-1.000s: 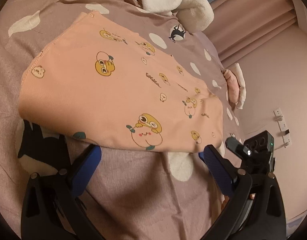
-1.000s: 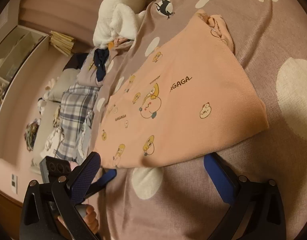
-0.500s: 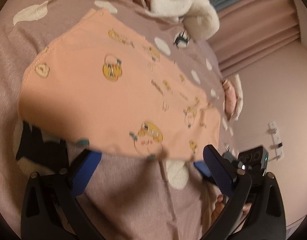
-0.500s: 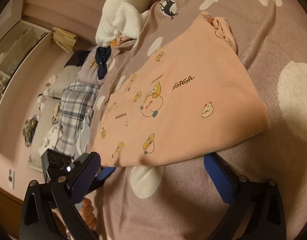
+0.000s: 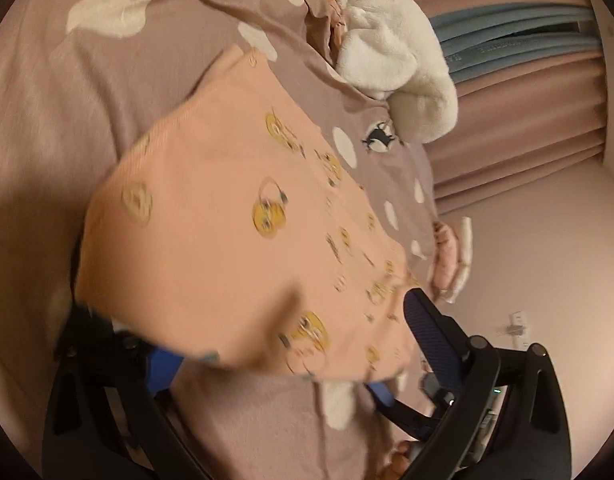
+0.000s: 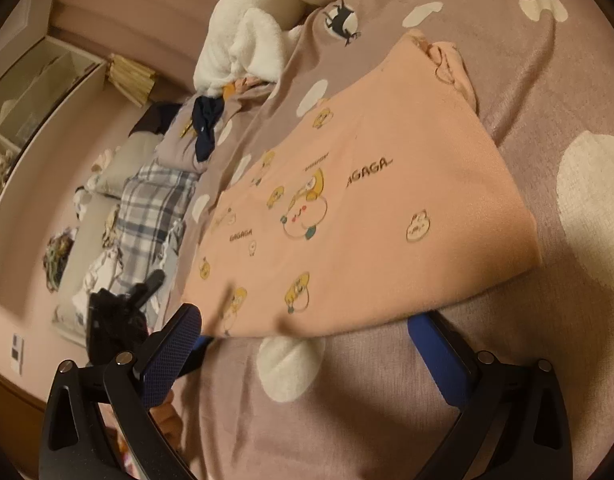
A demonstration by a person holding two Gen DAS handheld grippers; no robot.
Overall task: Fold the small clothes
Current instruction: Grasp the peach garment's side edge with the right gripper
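Peach garment (image 6: 387, 208) with cartoon prints and "GAGAGA" text lies folded flat on the mauve bedspread (image 6: 547, 80), which has white blobs. In the left wrist view the same garment (image 5: 235, 232) is motion-blurred, prints smeared, edges soft.

Left gripper (image 5: 291, 344): fingers spread wide. Near edge of the garment overlaps the left finger's blue pad (image 5: 163, 364), most of it hidden under cloth; can't tell if it touches. Right finger sits beside the garment's right corner. Right gripper (image 6: 311, 344): fingers spread wide, pads either side of the garment's near edge, nothing pinched. Each gripper shows partly in the other's view, low and cut off; a bit of a hand is visible below the left one, mostly hidden.

Far end of the garment is bunched, detail unclear. White fluffy blanket (image 6: 251, 32) at the far side, top cropped by the frame. Plaid cloth (image 6: 151, 208) and dark blue item (image 6: 205, 128) far left, small and distorted. Curtains (image 5: 519, 112) at far right in the left wrist view.
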